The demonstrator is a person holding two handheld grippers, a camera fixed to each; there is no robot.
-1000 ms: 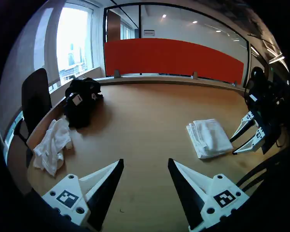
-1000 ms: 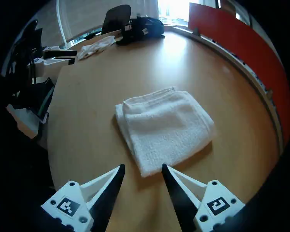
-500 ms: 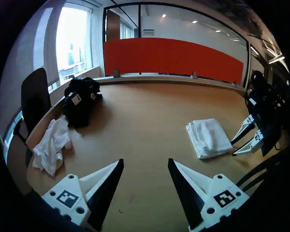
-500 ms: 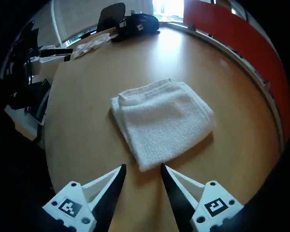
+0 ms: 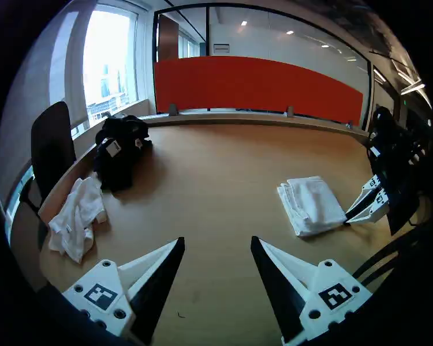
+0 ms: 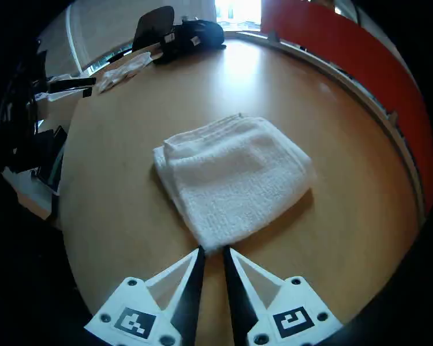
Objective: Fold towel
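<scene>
A white towel [image 5: 312,205] [image 6: 234,173], folded into a thick rectangle, lies on the round wooden table [image 5: 216,167] [image 6: 343,190]. My right gripper [image 6: 212,249] has its fingers drawn nearly together on the towel's near corner, low over the tabletop. In the left gripper view that right gripper [image 5: 348,219] touches the towel's right edge. My left gripper [image 5: 216,242] stands open above bare wood, well left of the towel, with nothing between its fingers.
A crumpled white cloth [image 5: 75,222] [image 6: 121,69] lies near the table's edge, beside a black bag [image 5: 118,153] [image 6: 190,34]. A dark chair [image 5: 52,144] stands behind them. A red partition [image 5: 257,83] runs along the far side.
My right gripper's fingers have drawn together from wide open and moved forward onto the towel's near corner. The left gripper has stayed still and open.
</scene>
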